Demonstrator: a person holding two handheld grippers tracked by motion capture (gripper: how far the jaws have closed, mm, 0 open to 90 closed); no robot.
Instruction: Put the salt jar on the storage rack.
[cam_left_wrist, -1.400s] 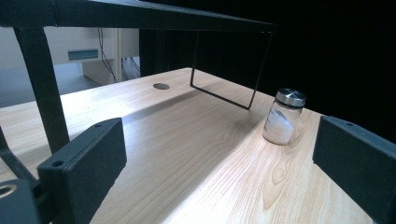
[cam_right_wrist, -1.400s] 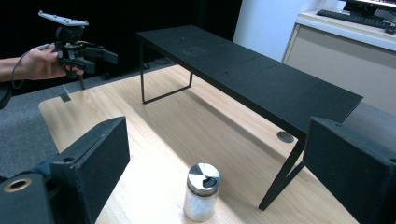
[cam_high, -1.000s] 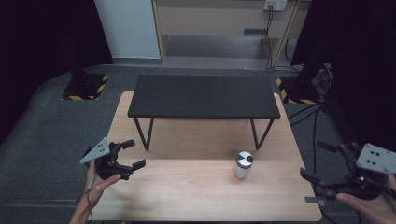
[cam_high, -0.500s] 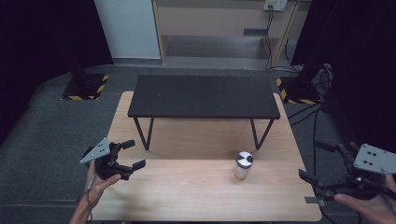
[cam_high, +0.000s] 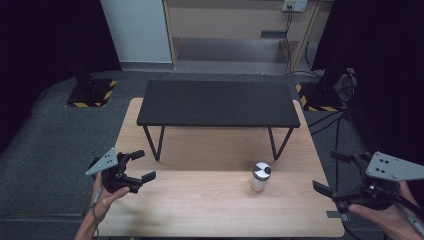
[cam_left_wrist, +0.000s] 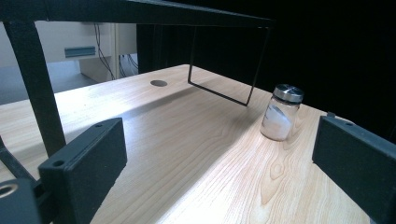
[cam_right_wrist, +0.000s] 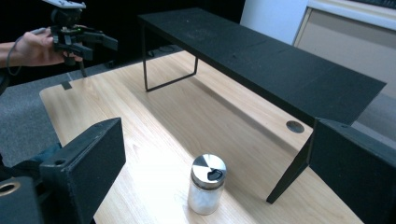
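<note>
I see both grippers with jaws spread wide and empty: left gripper at the surface's left edge, right gripper at its right. A jar stands upright between them, nearer the right.

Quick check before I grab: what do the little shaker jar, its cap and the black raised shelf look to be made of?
Small clear shaker jar: looks like glass, though clear plastic is possible; white powder shows through the wall.
Its round silvery cap: apparently brushed metal, with radial sheen and a dark pour opening.
Black raised shelf: matte, finely speckled top, perhaps coated board or metal; thin legs look like metal rod.
</note>
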